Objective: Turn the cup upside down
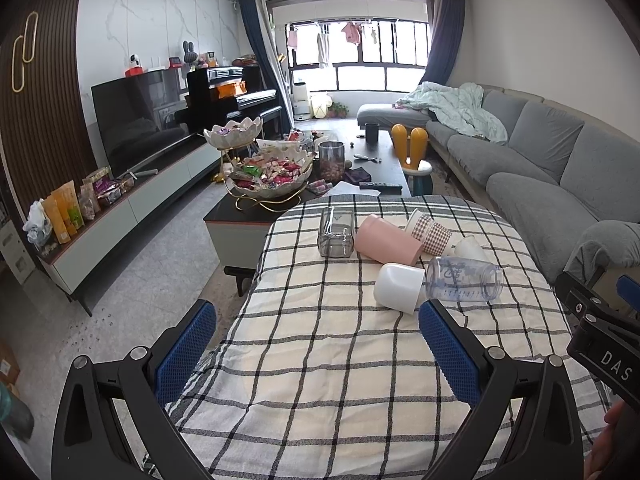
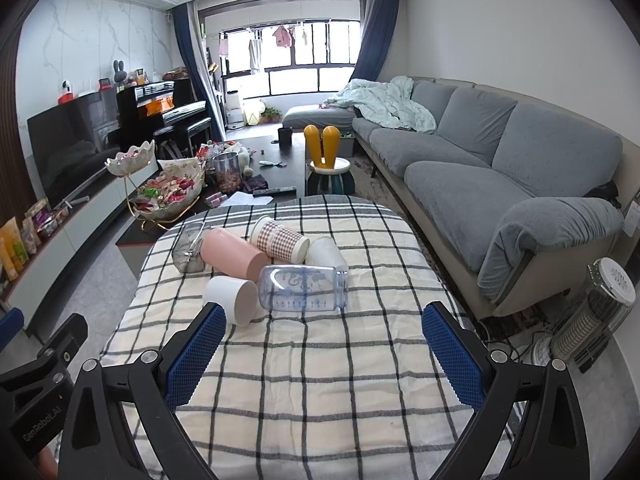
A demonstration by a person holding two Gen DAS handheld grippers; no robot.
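Observation:
Several cups lie on their sides in a cluster on the checked tablecloth point(image 1: 320, 360): a white cup point(image 1: 399, 287) point(image 2: 232, 300), a clear blue-printed bottle point(image 1: 464, 279) point(image 2: 304, 288), a pink cup point(image 1: 386, 239) point(image 2: 232, 254), a checked paper cup point(image 1: 430, 232) point(image 2: 280, 239), another white cup point(image 1: 470, 249) point(image 2: 326, 254) and a clear square glass point(image 1: 335, 232) point(image 2: 187, 250). My left gripper point(image 1: 318, 354) is open and empty, short of the white cup. My right gripper point(image 2: 320, 356) is open and empty, just before the clear bottle; it also shows in the left wrist view point(image 1: 600, 320).
A dark coffee table point(image 1: 384, 156) with a tiered snack bowl point(image 1: 272, 176) and a jar stands beyond the table. A grey sofa point(image 2: 500, 172) runs along the right. A TV cabinet point(image 1: 132, 200) is at left. A heater point(image 2: 596, 312) stands on the floor at right.

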